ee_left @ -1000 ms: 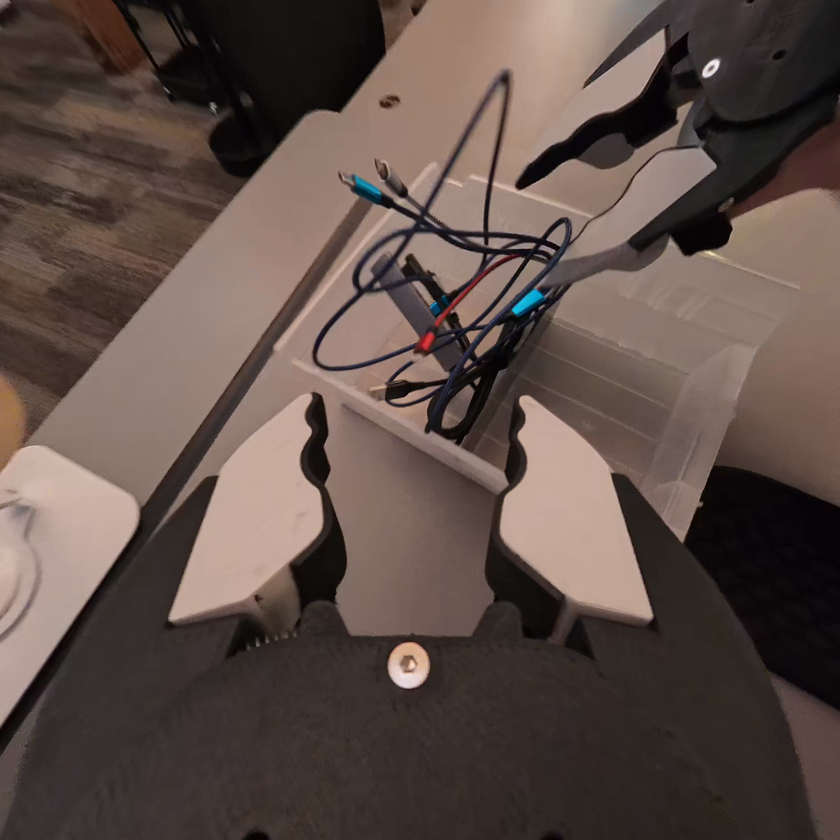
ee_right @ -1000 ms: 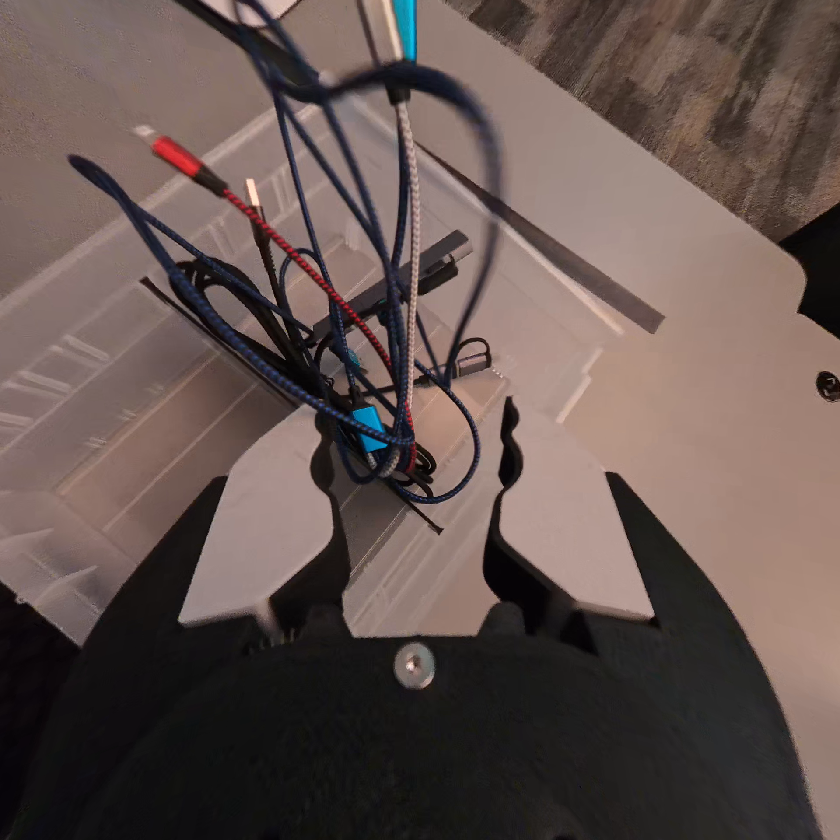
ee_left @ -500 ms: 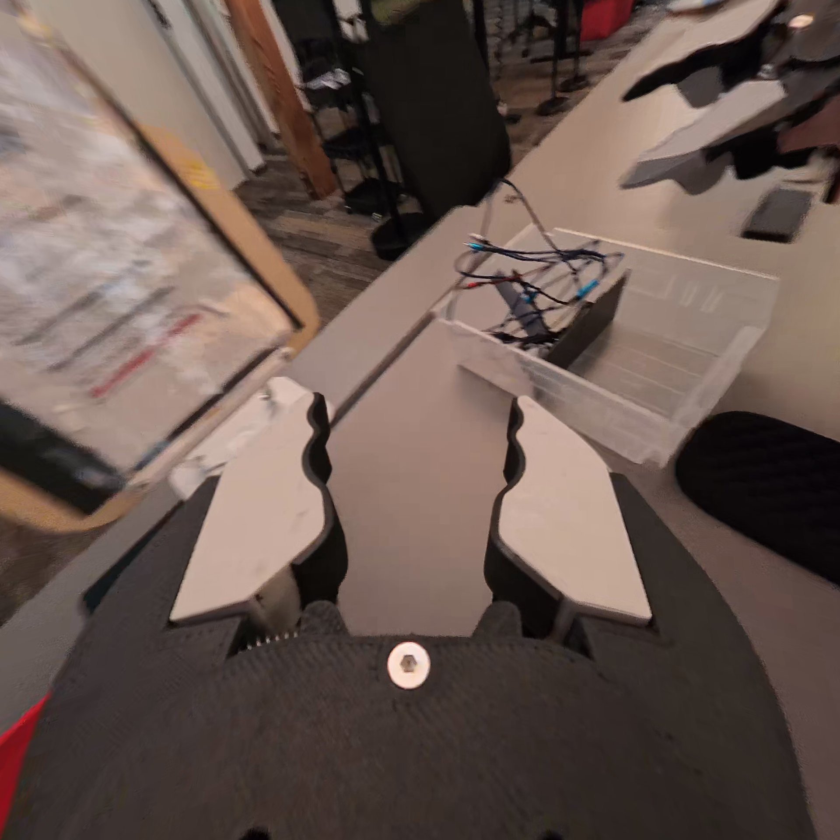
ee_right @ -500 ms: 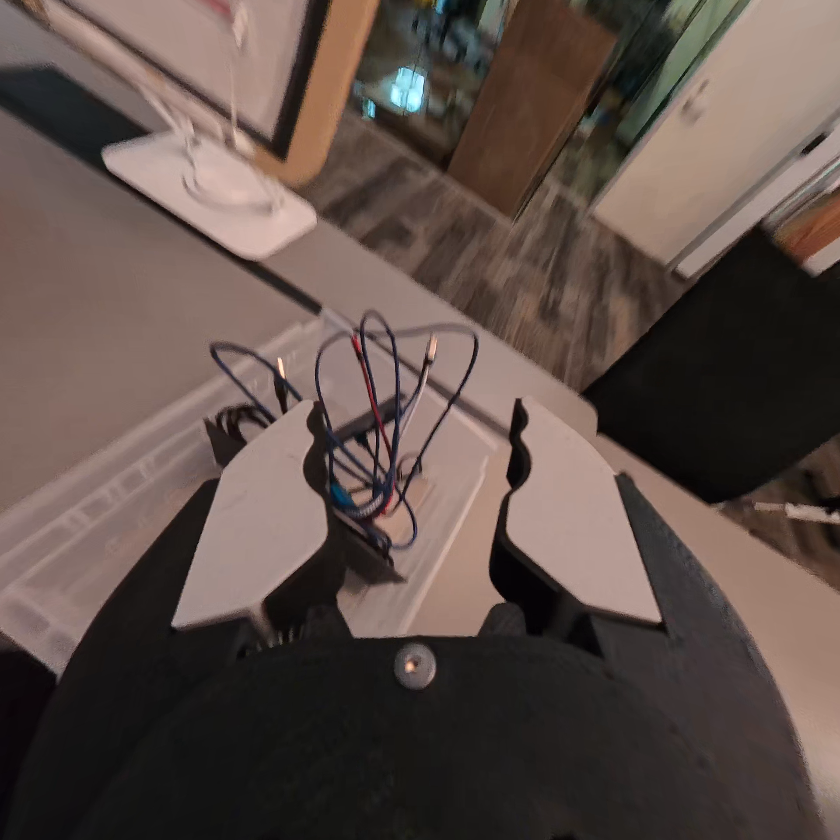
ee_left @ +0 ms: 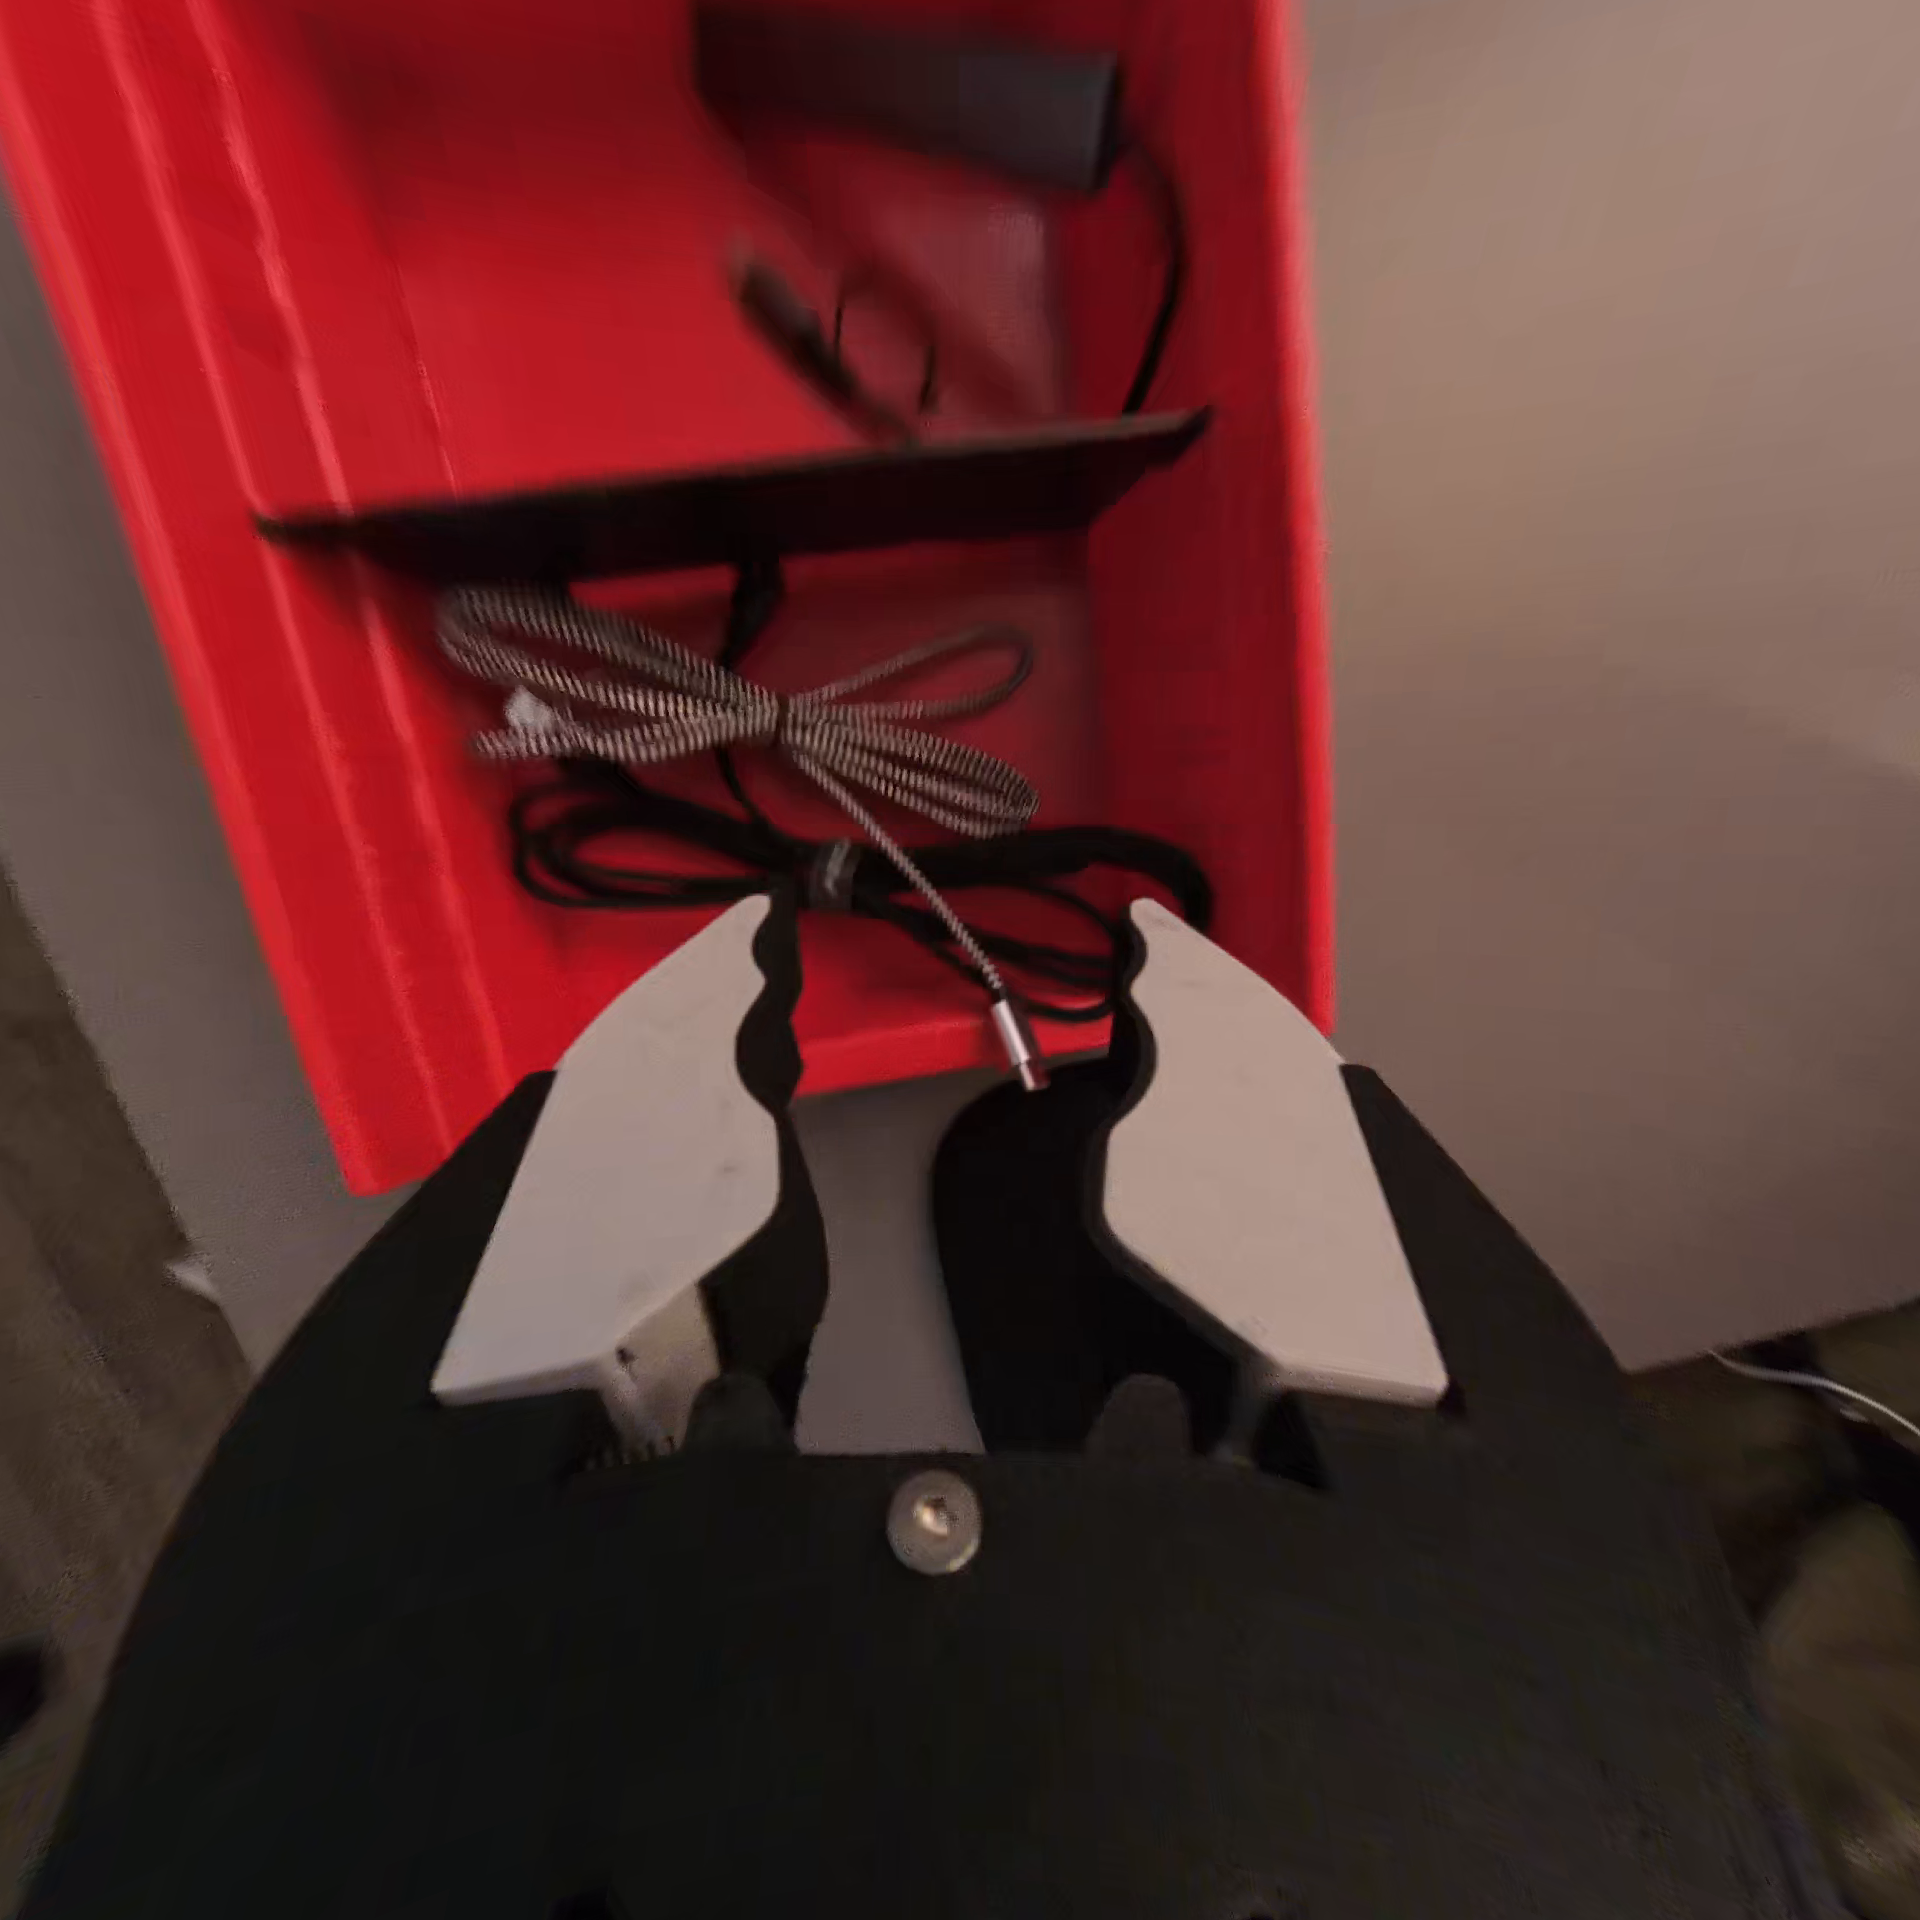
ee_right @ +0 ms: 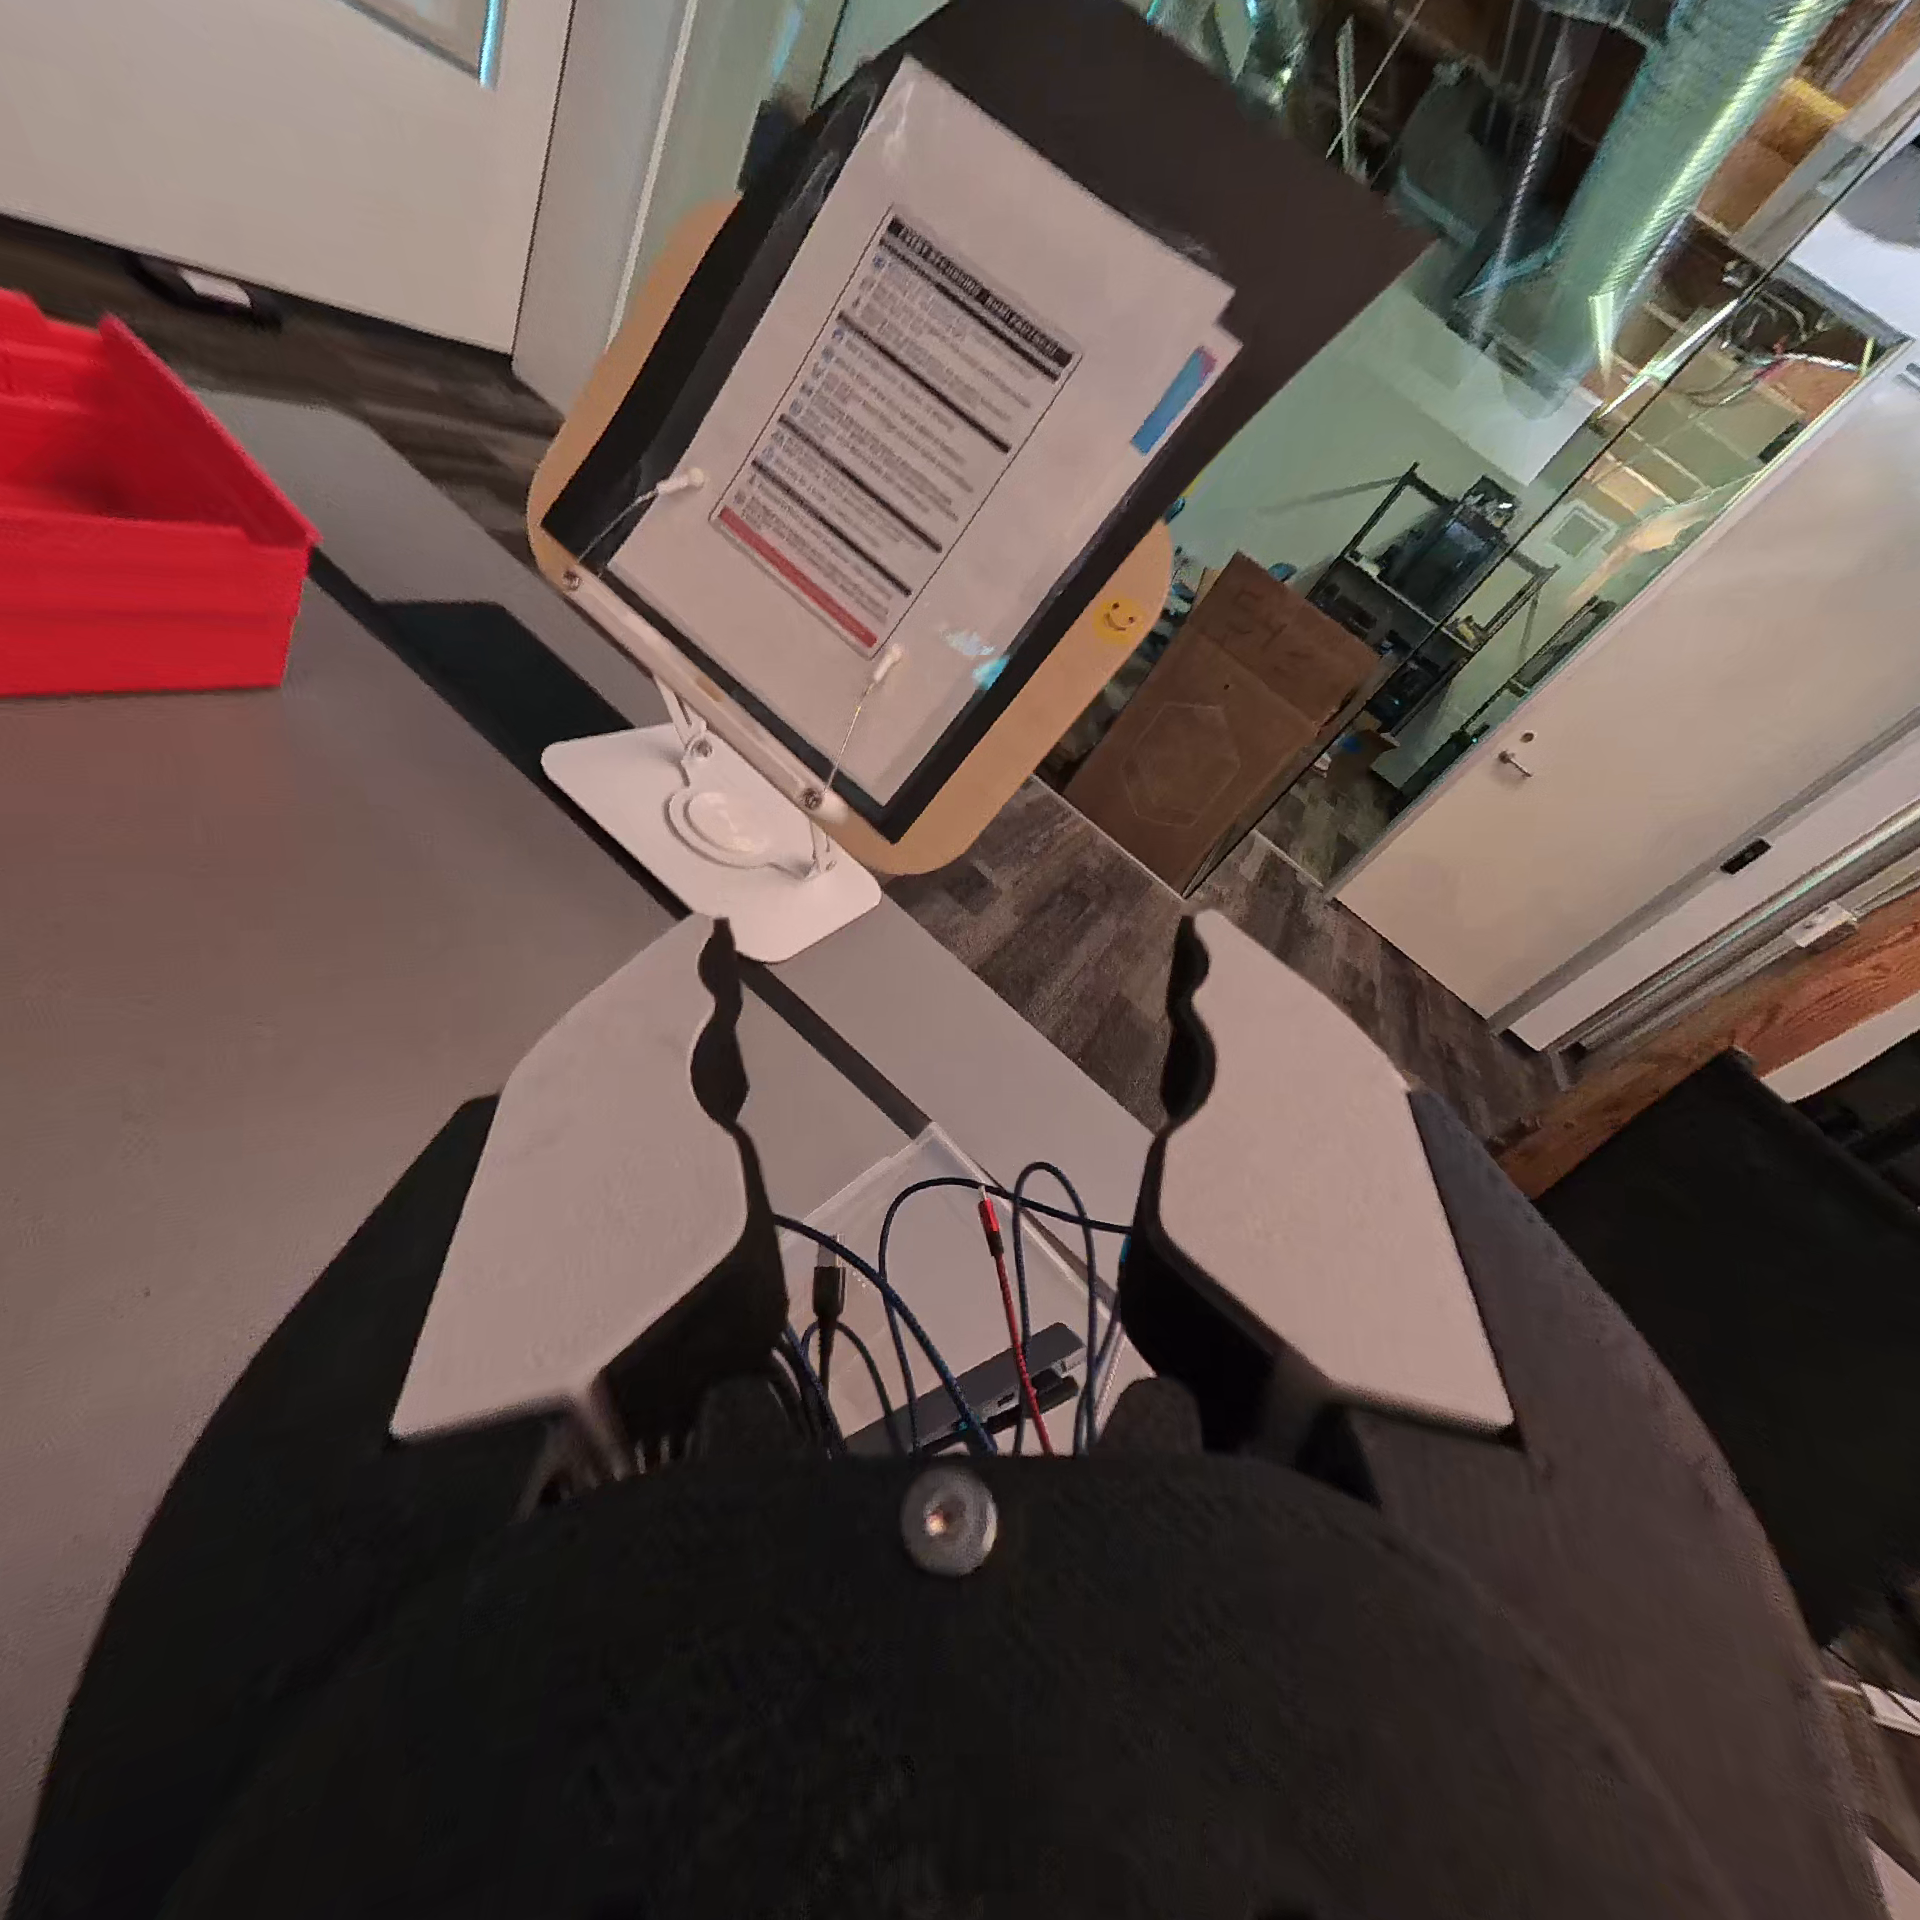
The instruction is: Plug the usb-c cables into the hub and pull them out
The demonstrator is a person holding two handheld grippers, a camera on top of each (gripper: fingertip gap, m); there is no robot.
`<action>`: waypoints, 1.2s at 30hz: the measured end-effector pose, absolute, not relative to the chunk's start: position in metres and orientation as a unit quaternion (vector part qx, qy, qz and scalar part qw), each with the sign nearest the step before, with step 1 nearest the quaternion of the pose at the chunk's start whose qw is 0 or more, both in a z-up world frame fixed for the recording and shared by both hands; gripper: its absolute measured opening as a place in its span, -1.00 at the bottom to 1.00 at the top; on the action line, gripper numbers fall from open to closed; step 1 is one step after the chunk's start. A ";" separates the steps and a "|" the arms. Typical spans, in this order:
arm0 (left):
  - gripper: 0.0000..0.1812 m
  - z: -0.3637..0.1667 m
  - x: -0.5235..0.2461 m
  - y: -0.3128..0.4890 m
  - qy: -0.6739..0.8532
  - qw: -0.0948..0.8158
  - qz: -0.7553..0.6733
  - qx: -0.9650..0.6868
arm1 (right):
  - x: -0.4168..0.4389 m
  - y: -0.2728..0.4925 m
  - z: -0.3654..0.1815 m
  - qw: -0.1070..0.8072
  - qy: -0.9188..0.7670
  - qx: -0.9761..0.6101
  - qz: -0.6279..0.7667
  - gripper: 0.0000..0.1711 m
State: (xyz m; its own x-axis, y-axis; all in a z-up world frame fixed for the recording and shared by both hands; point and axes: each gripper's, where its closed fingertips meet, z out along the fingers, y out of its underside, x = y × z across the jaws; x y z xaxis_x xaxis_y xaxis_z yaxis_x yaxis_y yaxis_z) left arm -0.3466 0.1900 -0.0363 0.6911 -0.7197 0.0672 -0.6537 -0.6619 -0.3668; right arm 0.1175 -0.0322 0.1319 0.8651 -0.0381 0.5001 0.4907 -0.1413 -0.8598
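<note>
In the left wrist view my left gripper (ee_left: pixel 951 914) is open and empty over the near end of a red bin (ee_left: pixel 312 520). In the bin lie a coiled grey braided cable (ee_left: pixel 727 707) with a silver plug (ee_left: pixel 1013 1049) and a bundled black cable (ee_left: pixel 623 852). Beyond a black divider (ee_left: pixel 727 499) lies a dark hub (ee_left: pixel 914 104), blurred. In the right wrist view my right gripper (ee_right: pixel 953 925) is open and empty, pointing upward. Low between its fingers a clear bin (ee_right: pixel 935 1148) holds a grey hub (ee_right: pixel 997 1387), a red cable (ee_right: pixel 1003 1288) and blue cables (ee_right: pixel 904 1247), unplugged.
A framed sheet on a white stand (ee_right: pixel 883 468) rises at the grey table's (ee_right: pixel 260 935) far edge. The red bin also shows in the right wrist view (ee_right: pixel 135 540), at the far left. A black chair (ee_right: pixel 1714 1351) stands on the right. Floor lies beyond the table edge. The tips of one gripper are about 55 cm away from the tips of the other.
My left gripper swung away from the clear bin and now hangs over the red bin. My right gripper rose and tilted up, leaving the clear bin low in view. Both stayed open.
</note>
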 end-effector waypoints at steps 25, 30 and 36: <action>-0.64 -0.130 -0.364 0.263 0.174 0.055 -0.157 -0.971 | 0.126 -0.029 0.099 0.556 -0.202 -0.760 -0.269 -0.06; -0.57 -0.138 -0.364 0.270 0.153 0.059 -0.162 -0.973 | 0.131 -0.028 0.091 0.535 -0.208 -0.768 -0.284 -0.06; -0.72 -0.144 -0.358 0.267 0.140 0.031 -0.200 -0.969 | 0.133 -0.027 0.080 0.502 -0.227 -0.777 -0.305 -0.06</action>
